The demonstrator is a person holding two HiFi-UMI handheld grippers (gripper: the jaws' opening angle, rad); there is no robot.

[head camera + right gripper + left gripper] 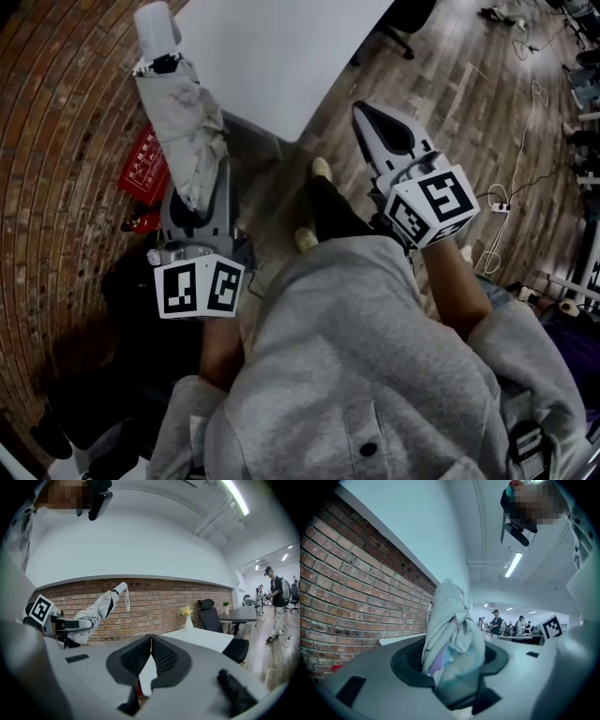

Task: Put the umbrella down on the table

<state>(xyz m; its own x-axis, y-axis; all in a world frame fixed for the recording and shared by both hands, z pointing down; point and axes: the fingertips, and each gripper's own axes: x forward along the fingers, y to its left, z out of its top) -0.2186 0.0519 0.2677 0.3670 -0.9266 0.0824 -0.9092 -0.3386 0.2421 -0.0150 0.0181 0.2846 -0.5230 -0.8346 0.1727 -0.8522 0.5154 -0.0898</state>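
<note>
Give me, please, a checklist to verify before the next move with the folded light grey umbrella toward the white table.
1. Grip on the folded light grey fabric umbrella: the left gripper has its jaws pressed on the fabric. Ok.
2. Right gripper free: jaws together, nothing between them. Ok.
3. Umbrella above the white rectangular table: in the head view it is left of the table's edge, near the red brick wall. Not ok.
4. Landing area: the near part of the tabletop is bare. Ok.
5. White vase with yellow flowers: it stands at the far end, apart from the near edge. Ok.
6. Umbrella strap fastened: cannot tell.
</note>
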